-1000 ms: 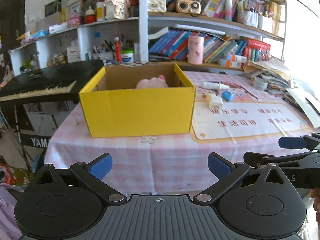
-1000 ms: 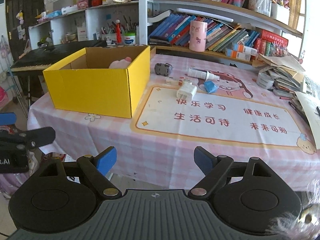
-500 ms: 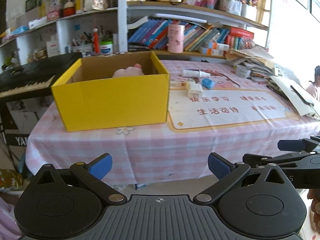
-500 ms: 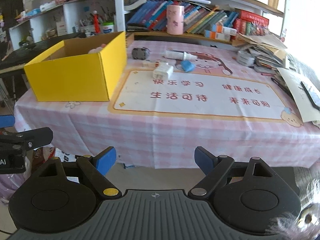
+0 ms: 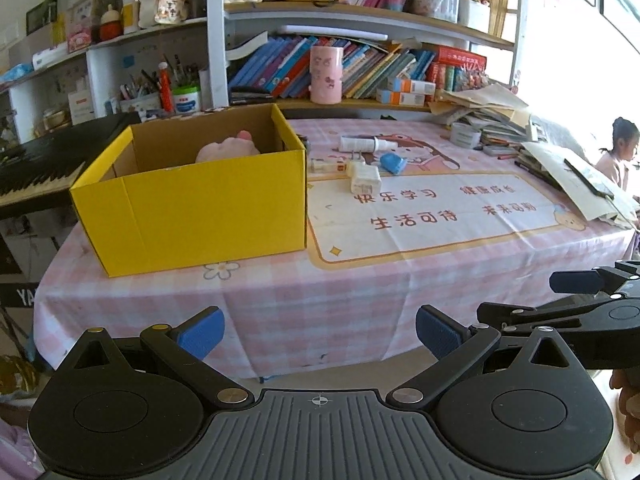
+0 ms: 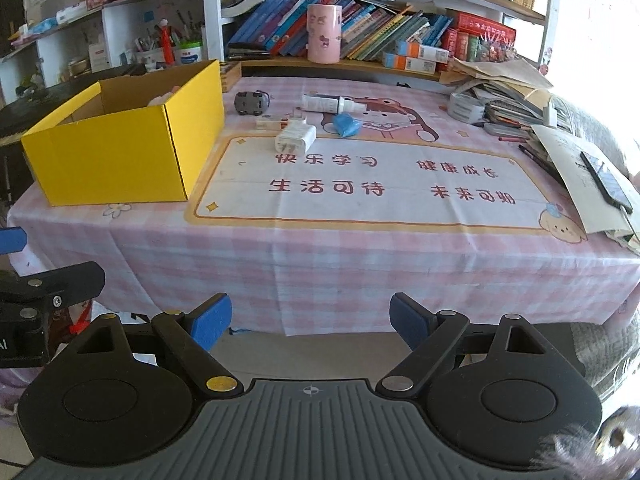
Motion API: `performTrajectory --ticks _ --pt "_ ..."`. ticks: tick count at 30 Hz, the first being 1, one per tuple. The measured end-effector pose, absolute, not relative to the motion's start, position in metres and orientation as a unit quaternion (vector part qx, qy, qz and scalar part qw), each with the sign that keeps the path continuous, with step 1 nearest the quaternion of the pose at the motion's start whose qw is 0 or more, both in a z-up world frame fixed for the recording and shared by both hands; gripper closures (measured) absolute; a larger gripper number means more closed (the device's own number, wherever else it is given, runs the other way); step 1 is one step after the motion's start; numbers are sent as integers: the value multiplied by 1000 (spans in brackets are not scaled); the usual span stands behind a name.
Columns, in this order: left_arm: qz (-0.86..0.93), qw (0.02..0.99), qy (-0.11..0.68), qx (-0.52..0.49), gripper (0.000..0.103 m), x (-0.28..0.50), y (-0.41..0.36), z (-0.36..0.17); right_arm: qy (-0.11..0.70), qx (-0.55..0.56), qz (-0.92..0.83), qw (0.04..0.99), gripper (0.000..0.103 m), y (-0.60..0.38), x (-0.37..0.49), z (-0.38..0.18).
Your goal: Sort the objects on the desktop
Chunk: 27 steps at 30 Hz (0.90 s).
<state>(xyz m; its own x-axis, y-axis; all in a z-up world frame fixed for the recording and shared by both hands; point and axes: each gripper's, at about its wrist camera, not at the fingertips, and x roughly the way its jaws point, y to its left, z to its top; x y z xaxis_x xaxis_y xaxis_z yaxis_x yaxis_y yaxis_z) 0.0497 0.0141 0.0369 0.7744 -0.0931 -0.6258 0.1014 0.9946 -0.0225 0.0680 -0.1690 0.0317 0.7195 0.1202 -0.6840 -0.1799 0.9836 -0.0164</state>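
Observation:
A yellow cardboard box stands on the left of the pink checked table, with a pink soft toy inside. Right of the box lie a white charger, a white tube, a blue item and a small grey toy car. My left gripper and my right gripper both hang open in front of the table's near edge, nothing between their fingers. The right gripper also shows at the right edge of the left wrist view.
Bookshelves with books and a pink cup line the far side. A stack of papers and a phone occupy the right end. A black keyboard stands left of the table. A person sits at far right.
Both views have swung to the left, so the box and table items sit further right in the left view and further left in the right view. Both grippers stay open and empty.

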Motion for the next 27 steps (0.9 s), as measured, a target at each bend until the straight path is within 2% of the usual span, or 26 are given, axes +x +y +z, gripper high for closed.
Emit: performTrajectory --ticks 27 --pt "-120 933 336 41 0 125 -60 33 375 -42 43 925 17 -221 128 29"
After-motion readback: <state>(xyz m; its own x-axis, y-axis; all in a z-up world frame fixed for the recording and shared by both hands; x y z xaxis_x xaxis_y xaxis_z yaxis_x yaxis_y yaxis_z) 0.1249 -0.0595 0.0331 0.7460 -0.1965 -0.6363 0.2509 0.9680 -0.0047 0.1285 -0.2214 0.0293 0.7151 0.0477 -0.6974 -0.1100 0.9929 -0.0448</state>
